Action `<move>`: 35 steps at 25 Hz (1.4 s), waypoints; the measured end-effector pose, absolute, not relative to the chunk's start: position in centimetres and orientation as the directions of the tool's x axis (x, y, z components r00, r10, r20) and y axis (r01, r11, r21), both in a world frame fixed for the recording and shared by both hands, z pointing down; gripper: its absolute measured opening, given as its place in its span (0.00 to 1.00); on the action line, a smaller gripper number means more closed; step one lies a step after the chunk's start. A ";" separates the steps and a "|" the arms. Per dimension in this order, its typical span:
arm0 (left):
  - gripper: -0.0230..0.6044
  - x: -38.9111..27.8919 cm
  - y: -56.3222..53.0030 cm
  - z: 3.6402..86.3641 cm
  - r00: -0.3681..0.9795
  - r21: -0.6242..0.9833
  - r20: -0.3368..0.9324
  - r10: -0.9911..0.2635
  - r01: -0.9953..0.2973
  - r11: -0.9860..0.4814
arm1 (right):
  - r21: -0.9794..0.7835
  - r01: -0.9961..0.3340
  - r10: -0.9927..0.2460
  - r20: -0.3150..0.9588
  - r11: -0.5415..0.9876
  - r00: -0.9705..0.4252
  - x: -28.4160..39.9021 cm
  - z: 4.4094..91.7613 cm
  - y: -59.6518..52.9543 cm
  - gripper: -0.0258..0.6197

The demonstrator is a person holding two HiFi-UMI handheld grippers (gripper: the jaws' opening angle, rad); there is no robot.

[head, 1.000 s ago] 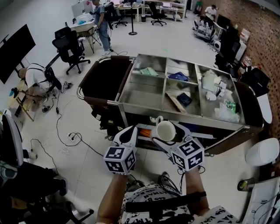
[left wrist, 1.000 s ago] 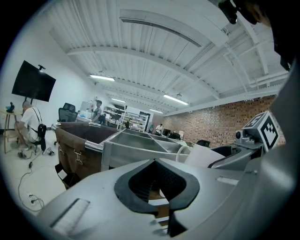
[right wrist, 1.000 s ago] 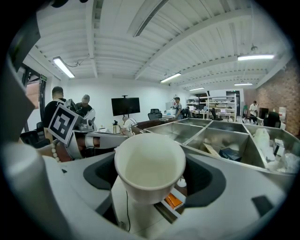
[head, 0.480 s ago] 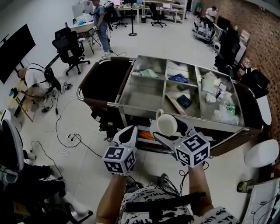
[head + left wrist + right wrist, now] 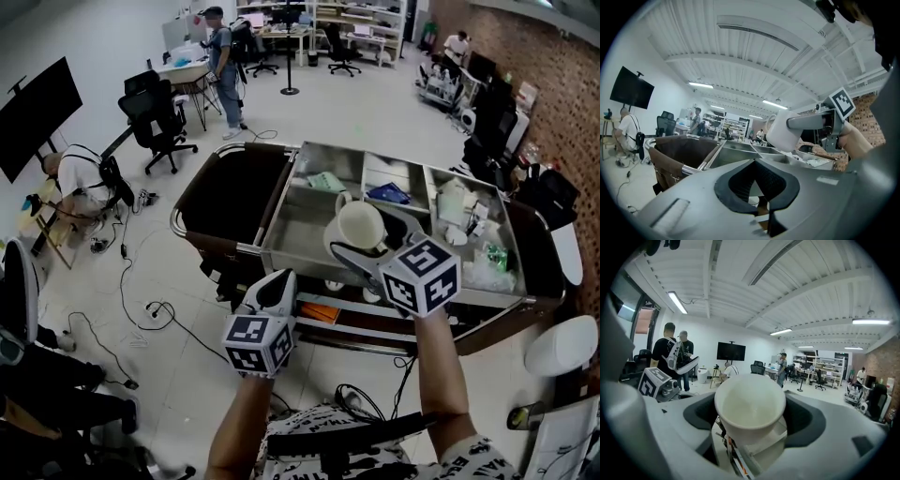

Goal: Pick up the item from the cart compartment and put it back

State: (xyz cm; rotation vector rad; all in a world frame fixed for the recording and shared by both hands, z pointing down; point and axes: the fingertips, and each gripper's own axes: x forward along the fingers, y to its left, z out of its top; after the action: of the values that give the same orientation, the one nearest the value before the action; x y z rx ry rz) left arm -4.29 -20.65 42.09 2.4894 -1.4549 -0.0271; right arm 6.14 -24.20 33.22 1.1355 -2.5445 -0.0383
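holding a white mug [image 5: 361, 225] over the cart [image 5: 265, 246], right tool [image 5: 362, 236]

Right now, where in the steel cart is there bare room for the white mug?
Near left compartment, beside the brown bag, looks bare. Right column is crowded with white clutter. The white ceramic mug hides the near middle.

Pale floor [image 5: 375, 103], brick wall [image 5: 553, 56], black office chair [image 5: 150, 108], ceiling strip light [image 5: 677, 302].

Head view looks steeply down onto cart [image 5: 302, 223].
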 end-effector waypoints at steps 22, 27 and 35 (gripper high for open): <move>0.04 -5.2 -25.2 42.7 0.465 0.279 0.212 -0.860 -0.872 -0.403 | 0.085 -0.631 -0.511 0.673 0.771 -0.534 1.2 45.5 -37.6 0.70; 0.04 -5.2 -25.0 43.8 0.469 0.290 0.228 -0.853 -0.869 -0.400 | 0.068 -0.644 -0.486 0.717 0.762 -0.499 1.2 48.6 -38.0 0.70; 0.04 -6.2 -24.6 44.8 0.461 0.305 0.239 -0.855 -0.871 -0.385 | 0.110 -0.644 -0.475 0.769 0.758 -0.428 1.1 50.7 -39.1 0.71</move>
State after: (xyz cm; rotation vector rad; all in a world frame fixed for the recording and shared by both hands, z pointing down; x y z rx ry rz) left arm -6.18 -24.63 44.78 2.3298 -1.4525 0.0592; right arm 1.13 -39.09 50.73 0.8359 -2.1039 0.2530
